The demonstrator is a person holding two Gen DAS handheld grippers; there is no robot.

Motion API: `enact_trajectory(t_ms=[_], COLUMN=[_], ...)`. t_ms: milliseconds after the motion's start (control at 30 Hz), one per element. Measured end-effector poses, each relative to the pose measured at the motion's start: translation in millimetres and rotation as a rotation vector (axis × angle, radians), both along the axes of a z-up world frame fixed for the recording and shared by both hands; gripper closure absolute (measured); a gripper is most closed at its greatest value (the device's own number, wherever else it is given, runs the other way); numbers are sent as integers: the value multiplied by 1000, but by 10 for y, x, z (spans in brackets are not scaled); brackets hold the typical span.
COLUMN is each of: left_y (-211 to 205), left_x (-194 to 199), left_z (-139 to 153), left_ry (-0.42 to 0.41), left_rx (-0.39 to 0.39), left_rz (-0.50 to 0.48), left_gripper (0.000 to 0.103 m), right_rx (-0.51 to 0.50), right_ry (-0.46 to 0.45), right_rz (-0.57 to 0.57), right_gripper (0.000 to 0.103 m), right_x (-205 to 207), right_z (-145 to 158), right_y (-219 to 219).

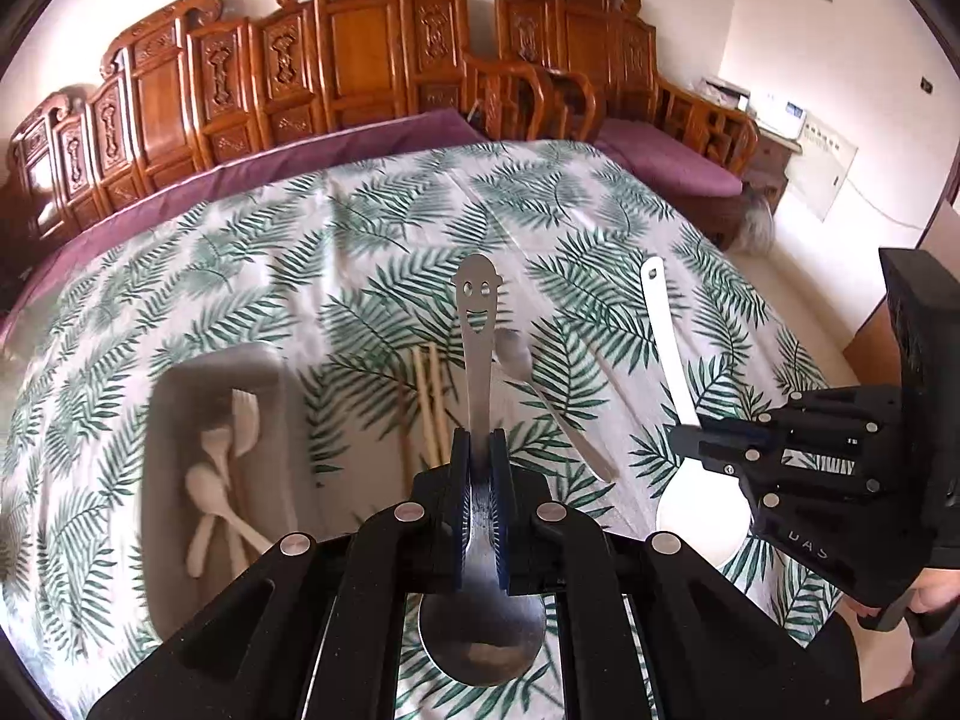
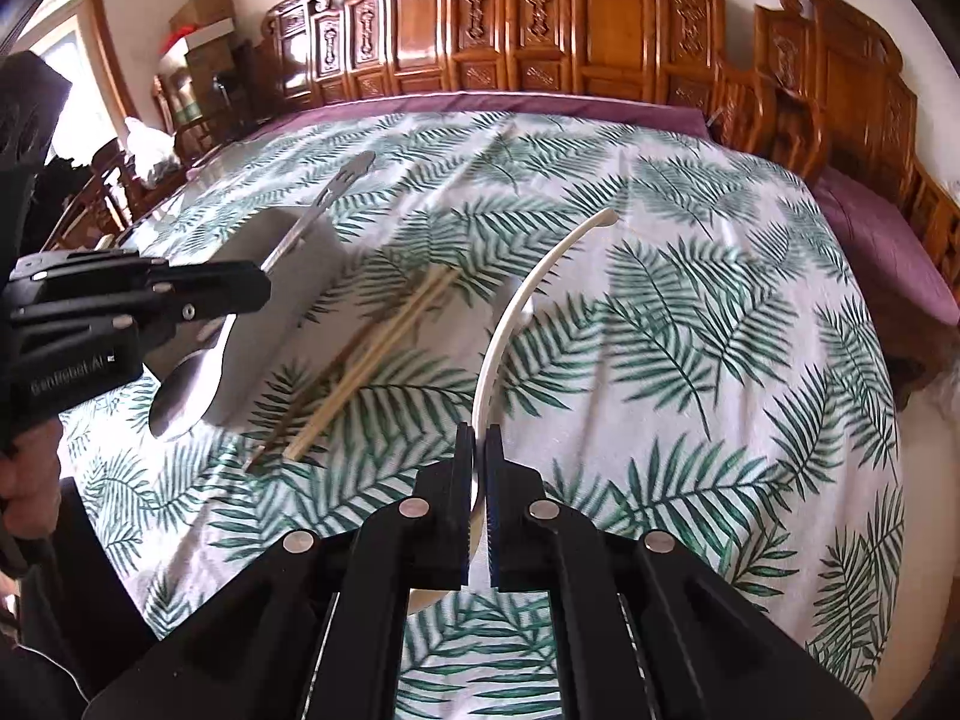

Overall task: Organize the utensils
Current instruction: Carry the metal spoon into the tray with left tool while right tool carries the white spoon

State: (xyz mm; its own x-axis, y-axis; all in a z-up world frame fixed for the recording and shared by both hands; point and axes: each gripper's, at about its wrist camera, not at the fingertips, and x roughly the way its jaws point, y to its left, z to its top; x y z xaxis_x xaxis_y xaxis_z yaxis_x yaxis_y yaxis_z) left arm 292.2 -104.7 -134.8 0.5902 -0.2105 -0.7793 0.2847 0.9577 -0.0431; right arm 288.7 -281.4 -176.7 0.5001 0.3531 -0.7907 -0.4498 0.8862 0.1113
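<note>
My left gripper is shut on a steel spoon with a smiley-face handle end, held above the leaf-print table; its bowl points back at the camera. It also shows in the right wrist view, held by the left gripper. My right gripper is shut on a white plastic ladle-like spoon, handle pointing away. In the left wrist view the right gripper grips that white spoon near its bowl. A grey tray at the left holds several white plastic utensils.
A pair of wooden chopsticks lies on the tablecloth between the grippers, also in the left wrist view. A thin metal utensil lies right of them. Carved wooden chairs with purple cushions line the far table edge.
</note>
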Motion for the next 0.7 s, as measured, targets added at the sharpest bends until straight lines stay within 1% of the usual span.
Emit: enact_trajectory(t_ms=[367, 533, 700], left_y=[510, 830, 1118], left_x=[-19, 80, 168], left_z=[192, 170, 68], left_ry=[-49, -51, -29], left_rx=[-7, -15, -25], left_rz=[64, 124, 174], left_gripper=[97, 97, 97], right_rx=[-7, -15, -17], right_ry=[-49, -60, -69], right_rz=[68, 99, 110], right_gripper=[98, 98, 98], right_x=[-122, -102, -73], right_z=[295, 412, 492], right_y=[432, 640, 803])
